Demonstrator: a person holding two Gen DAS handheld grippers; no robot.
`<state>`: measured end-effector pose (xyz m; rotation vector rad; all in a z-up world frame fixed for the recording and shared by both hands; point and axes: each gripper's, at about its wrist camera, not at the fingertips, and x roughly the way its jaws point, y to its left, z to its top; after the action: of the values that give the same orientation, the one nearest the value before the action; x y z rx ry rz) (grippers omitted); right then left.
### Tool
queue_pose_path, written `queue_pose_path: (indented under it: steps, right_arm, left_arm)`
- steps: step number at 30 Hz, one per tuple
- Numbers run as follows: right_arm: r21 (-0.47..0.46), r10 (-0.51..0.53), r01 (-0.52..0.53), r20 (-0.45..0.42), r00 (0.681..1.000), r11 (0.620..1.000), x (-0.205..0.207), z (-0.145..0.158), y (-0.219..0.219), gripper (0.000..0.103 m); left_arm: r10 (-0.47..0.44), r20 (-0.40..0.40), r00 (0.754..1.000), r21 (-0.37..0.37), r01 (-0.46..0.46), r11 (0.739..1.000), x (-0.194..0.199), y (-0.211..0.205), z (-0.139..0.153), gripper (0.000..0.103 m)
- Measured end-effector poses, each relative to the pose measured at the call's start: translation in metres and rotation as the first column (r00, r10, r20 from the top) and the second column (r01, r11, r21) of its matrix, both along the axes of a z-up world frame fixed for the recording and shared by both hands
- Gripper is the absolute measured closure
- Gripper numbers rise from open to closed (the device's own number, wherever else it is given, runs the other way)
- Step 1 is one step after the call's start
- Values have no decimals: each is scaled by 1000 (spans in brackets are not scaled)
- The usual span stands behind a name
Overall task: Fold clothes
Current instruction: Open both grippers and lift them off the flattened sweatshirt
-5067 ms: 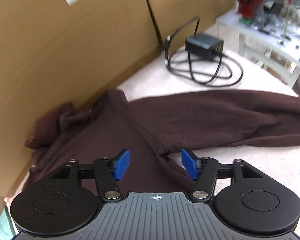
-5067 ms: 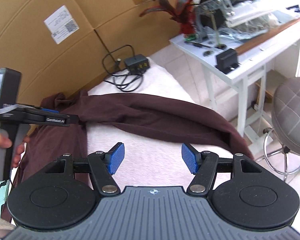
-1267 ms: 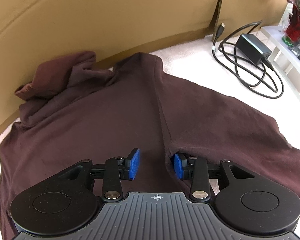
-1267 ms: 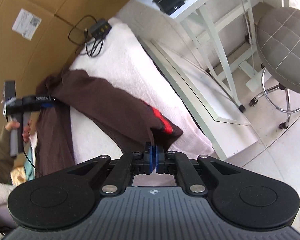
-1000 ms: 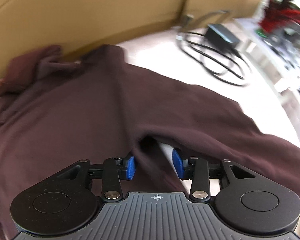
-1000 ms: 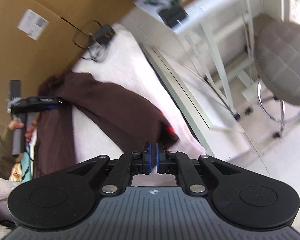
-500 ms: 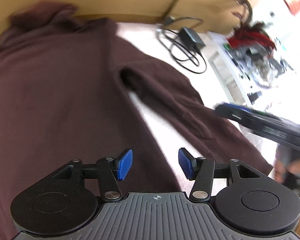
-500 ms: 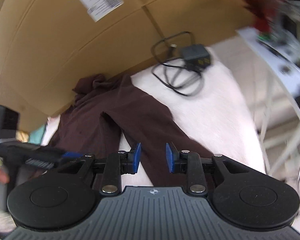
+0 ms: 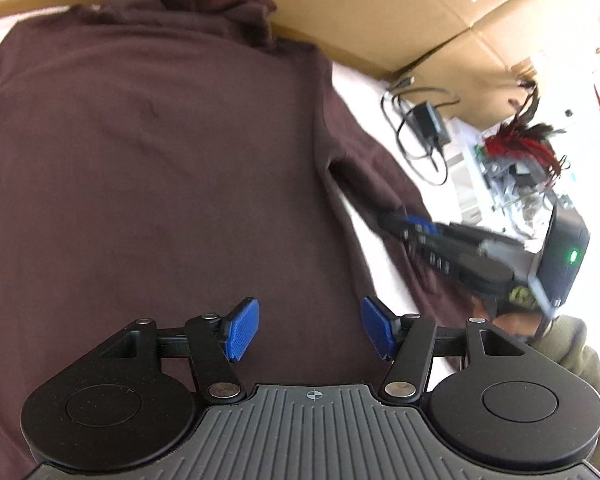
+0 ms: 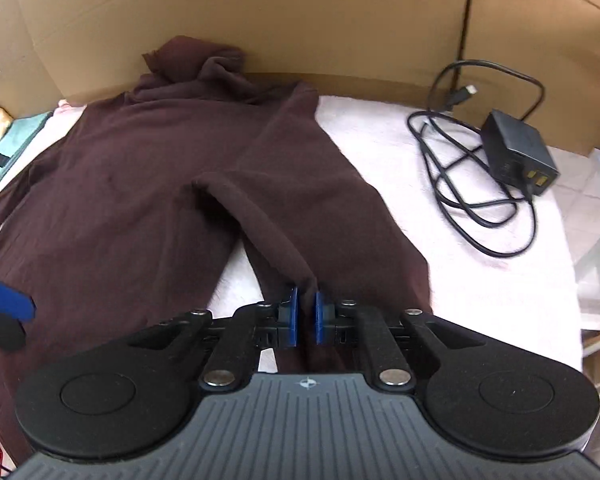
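Observation:
A dark maroon long-sleeved top point(image 9: 160, 160) lies flat on a pale pink cover point(image 10: 480, 280), its collar bunched against the cardboard wall. Its right sleeve point(image 10: 300, 208) runs down from the armpit. My right gripper point(image 10: 306, 316) is closing, and a raised fold of that sleeve is pinched between its blue pads. In the left wrist view the right gripper point(image 9: 404, 224) sits low on the sleeve. My left gripper point(image 9: 310, 330) hovers over the right side of the top's body. Its jaws are opening and nothing is pinched between them. One left fingertip point(image 10: 4, 300) shows at the right wrist view's left edge.
A cardboard wall point(image 10: 260, 20) backs the bed. A black charger with a looped cable point(image 10: 516, 148) lies at the far right of the cover. A white table with red feathers point(image 9: 516, 148) stands beyond. A teal cloth point(image 10: 16, 136) lies far left. An olive sleeve point(image 9: 572, 344) holds the right gripper.
The right gripper let go of the cuff at the bed's edge, swung inward to mid-sleeve and closed on a fold. The left gripper opened and drew back from the armpit along the top's side.

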<state>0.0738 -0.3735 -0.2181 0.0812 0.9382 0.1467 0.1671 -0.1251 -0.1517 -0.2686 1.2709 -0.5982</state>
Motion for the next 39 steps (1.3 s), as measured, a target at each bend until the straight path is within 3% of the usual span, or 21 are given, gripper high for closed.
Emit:
queue_pose_path:
  steps: [2,5,6,9,12,18,19,30,32,33,34,39]
  right_arm:
    - [28,-29,29,-13,999,999,-4,2,-5,91]
    - [144,-80,80,-10,997,986,-22,16,-17,88]
    - [178,-100,97,8,995,979,-31,24,-21,86]
    - [247,-139,123,50,989,961,-63,48,-37,63]
    - [210,-149,132,66,987,969,-98,65,-56,59]
    - [123,-237,239,-29,971,963,-158,60,-110,52]
    - [125,-252,256,-45,967,959,-166,57,-118,47]
    - [331,-329,375,-189,925,866,-197,9,-175,45]
    - [318,-320,372,-204,925,872,-198,5,-175,60]
    - [313,-311,361,-201,929,879,-198,6,-174,79]
    - [308,-298,345,-192,935,886,-199,8,-171,90]
    - [245,-210,259,-208,955,934,-207,17,-156,97]
  left_arm:
    - [-25,30,999,-17,26,1000,12,0,10,30]
    - [-118,119,986,-12,120,993,32,-8,36,30]
    - [-158,149,976,-5,161,987,39,-12,44,27]
    - [-284,252,925,61,278,959,60,-32,70,23]
    - [-338,300,892,103,322,941,79,-54,83,23]
    - [-383,291,877,126,361,924,89,-90,77,23]
    - [-391,285,875,135,367,920,88,-94,75,23]
    - [-424,236,875,232,372,899,62,-112,59,23]
    - [-422,229,877,240,369,898,59,-113,57,23]
    - [-419,226,879,242,366,898,59,-113,56,23]
    - [-417,224,881,244,364,899,58,-113,55,23]
    - [-400,226,888,230,350,908,56,-112,54,23]
